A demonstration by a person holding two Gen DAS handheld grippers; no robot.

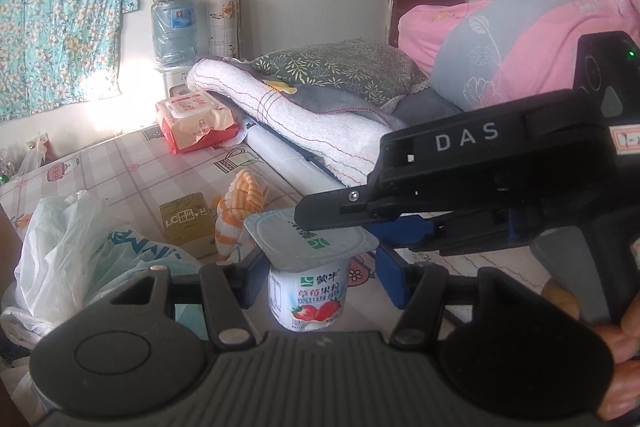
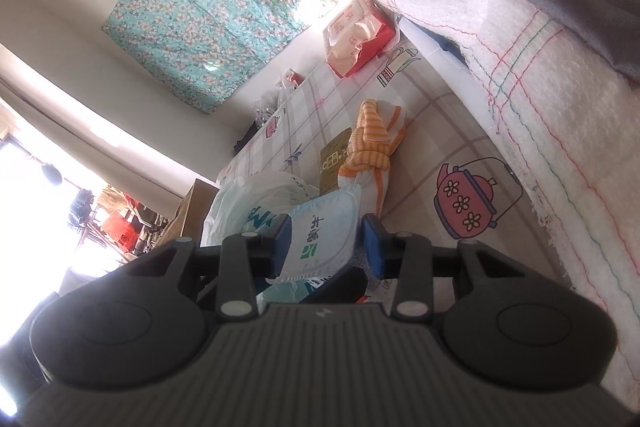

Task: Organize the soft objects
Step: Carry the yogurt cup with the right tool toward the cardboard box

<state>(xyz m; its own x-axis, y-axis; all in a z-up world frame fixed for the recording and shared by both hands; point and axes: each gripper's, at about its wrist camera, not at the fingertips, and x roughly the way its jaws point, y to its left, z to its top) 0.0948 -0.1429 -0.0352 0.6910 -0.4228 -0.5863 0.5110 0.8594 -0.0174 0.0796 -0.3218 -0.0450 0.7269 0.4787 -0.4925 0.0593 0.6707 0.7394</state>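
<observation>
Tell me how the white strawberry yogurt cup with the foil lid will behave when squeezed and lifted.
The white strawberry yogurt cup probably dents: thin plastic walls. Its foil lid looks easy to puncture under the right gripper. Narrowing towards its base, it may slip down between the left gripper pads.

Left tongs (image 1: pixel 318 283) half-open; right tongs (image 2: pixel 326 241) narrower, rolled.

yogurt cup (image 1: pixel 307 291): glossy printed plastic, with a matt, slightly crinkled foil lid
left gripper (image 1: pixel 316 277): matt black plastic, ribbed housing, blue pads, small bright metal pins
tablecloth (image 1: pixel 132 179): smooth printed sheet with a faint sheen
striped sock (image 1: pixel 236 211): soft ribbed knit
plastic bag (image 1: pixel 68 239): thin, crinkled, shiny film
folded blanket (image 2: pixel 560 99): rough, nubbly white cloth with coloured stitching
wet-wipe pack (image 1: pixel 196 123): glossy wrinkled film
</observation>
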